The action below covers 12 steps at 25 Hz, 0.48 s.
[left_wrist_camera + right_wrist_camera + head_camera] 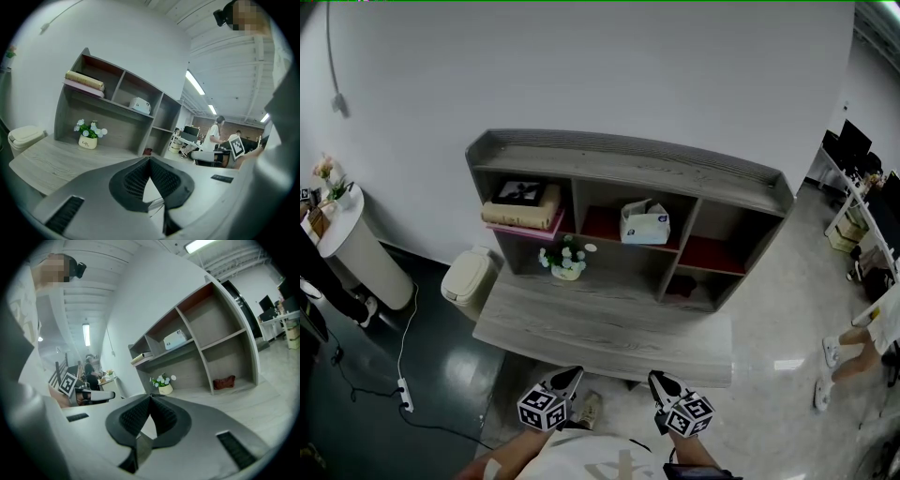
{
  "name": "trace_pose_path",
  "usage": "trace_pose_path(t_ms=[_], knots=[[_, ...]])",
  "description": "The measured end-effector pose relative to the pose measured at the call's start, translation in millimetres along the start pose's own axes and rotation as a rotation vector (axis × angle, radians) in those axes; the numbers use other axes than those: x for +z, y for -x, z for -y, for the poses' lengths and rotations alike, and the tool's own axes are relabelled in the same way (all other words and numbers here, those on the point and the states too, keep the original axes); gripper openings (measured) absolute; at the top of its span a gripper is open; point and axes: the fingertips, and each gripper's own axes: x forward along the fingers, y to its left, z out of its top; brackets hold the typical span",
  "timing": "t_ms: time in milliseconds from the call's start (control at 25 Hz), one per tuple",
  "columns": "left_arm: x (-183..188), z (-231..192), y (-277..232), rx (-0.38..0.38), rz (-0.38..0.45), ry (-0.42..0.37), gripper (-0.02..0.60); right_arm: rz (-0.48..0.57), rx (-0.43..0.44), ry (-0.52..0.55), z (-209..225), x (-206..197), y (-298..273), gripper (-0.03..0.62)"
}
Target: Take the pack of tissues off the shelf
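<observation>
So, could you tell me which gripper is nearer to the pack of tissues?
Right. The right gripper is almost straight in front of the pack of tissues, short of the desk; the left gripper is equally far back but off to the left.

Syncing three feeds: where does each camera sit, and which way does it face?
Head view: on the person's head, steeply down at shelf and desk; left tool and right tool at bottom.
Left gripper view: on the left tool, along its shut jaws toward the shelf; person's shirt at right.
Right gripper view: on the right tool, along its shut jaws toward the shelf; shirt at left.
Shared: all show the tissues on the shelf.
</observation>
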Motion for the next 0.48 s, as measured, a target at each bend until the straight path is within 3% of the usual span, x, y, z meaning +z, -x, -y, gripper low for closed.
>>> trace_pose_path(t_ms=[480], knots=[[27.6, -38.8, -51.7, -0.032, -0.006, -0.01, 0.012, -0.005, -0.023, 0.001, 33.0, 20.9, -49.3, 0.005]])
